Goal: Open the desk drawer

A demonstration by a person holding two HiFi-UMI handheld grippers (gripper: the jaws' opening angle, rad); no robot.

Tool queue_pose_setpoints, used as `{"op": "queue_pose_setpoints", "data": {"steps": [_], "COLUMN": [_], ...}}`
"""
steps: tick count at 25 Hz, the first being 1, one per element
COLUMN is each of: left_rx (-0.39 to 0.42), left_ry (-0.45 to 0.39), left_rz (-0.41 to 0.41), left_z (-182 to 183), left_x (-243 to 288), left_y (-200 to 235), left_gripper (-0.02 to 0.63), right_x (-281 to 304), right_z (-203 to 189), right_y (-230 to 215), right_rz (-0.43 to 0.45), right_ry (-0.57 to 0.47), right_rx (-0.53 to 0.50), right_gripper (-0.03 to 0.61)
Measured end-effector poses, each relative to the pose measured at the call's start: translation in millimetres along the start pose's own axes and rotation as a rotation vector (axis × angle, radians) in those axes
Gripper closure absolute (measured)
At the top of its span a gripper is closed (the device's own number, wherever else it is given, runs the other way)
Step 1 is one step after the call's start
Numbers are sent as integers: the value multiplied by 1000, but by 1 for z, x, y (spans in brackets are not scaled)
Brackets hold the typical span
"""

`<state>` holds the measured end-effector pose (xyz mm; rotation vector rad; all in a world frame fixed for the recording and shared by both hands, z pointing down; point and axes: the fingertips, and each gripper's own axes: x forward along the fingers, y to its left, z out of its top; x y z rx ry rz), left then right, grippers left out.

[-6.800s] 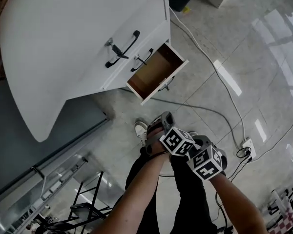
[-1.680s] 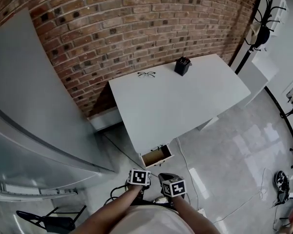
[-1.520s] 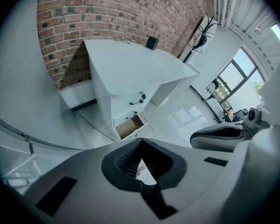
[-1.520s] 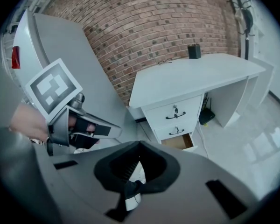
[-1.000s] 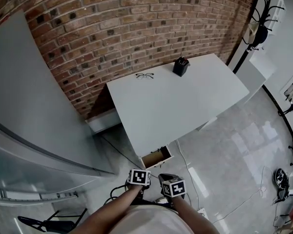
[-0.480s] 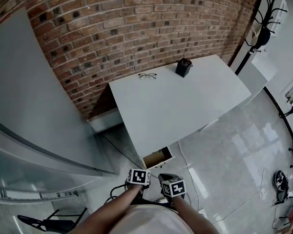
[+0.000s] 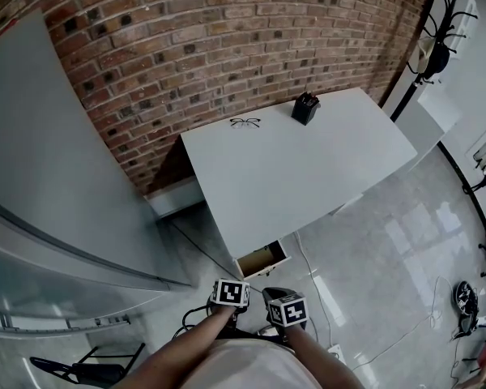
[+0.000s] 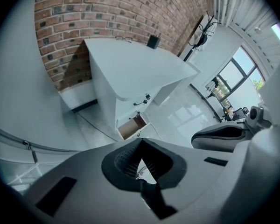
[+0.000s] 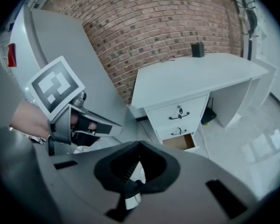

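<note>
The white desk (image 7: 308, 164) stands against the brick wall. Its bottom drawer (image 7: 262, 259) is pulled out, showing a bare wooden inside, also seen as the drawer (image 8: 130, 126) and the drawer (image 9: 181, 142). The two drawers above it stay closed, each with a black handle (image 9: 179, 115). Both grippers hang low in front of the person, well back from the desk. The left gripper (image 8: 141, 164) is shut with nothing between its jaws. So is the right gripper (image 9: 135, 171). Their marker cubes (image 7: 231, 292) sit side by side in the head view.
Glasses (image 7: 245, 122) and a black pen holder (image 7: 305, 109) lie on the desk top. A grey panel (image 7: 49, 177) leans at the left. A cable (image 7: 306, 267) runs over the glossy floor to the right of the drawer. A coat stand (image 7: 439, 47) is at the far right.
Since the oldest frame the view has drawn back from close over the drawer to a wide look at the desk. Over the last second nothing has moved; the drawer stays open.
</note>
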<state>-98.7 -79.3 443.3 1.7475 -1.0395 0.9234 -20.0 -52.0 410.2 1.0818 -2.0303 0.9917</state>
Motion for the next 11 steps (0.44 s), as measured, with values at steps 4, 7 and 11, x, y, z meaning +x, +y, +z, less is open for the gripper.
{"op": "queue_pose_setpoints", "data": {"steps": [4,7,11], "left_rx": [-5,-2,5], "left_ry": [5,2,4], "left_rz": [-3,4,-1], "left_z": [-2,-3,-4], "left_x": [-1,1,2], "left_y": [0,2,1], "left_gripper": [609,609,609], "right_x": [-2,-2,-1], "right_z": [1,1,-3], "right_y": [3,2,-1], "right_rz": [2,2,-4], "right_ry": [2,-1,4], "right_rx": [-6,-9,2], "right_gripper": [561,561,561]}}
